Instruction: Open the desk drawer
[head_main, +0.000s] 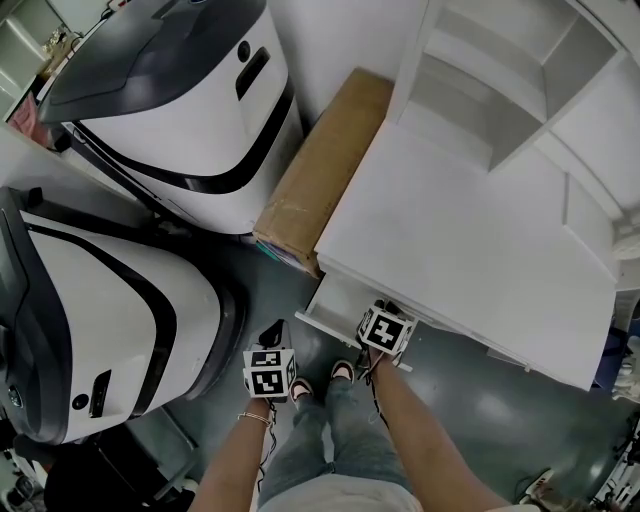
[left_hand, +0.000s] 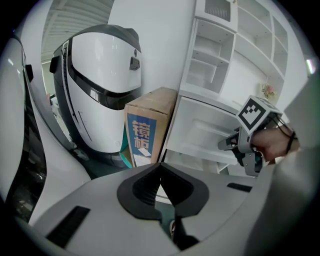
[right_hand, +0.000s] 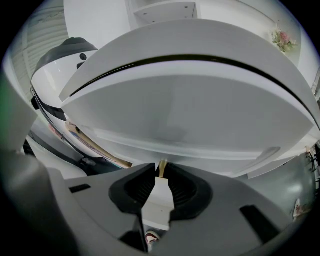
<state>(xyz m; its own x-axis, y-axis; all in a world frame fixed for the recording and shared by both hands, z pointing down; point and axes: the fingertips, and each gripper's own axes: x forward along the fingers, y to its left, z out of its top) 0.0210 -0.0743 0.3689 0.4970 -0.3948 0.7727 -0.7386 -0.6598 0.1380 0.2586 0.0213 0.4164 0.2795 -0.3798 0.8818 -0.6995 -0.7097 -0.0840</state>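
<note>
Left gripper (left_hand: 160, 166), lower centre of its view: jaws together, nothing in them. Right gripper (right_hand: 161, 169) was clamped on the front edge of the white flat-fronted desk drawer (head_main: 338, 300). Drawer stuck out slightly past the near edge of the white desk (head_main: 470, 240), head view centre. Brown cardboard box (head_main: 322, 165) stood beyond, upper centre.

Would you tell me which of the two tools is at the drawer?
The right tool, jaws closed on the drawer front; the left tool hangs shut and empty, apart.
</note>
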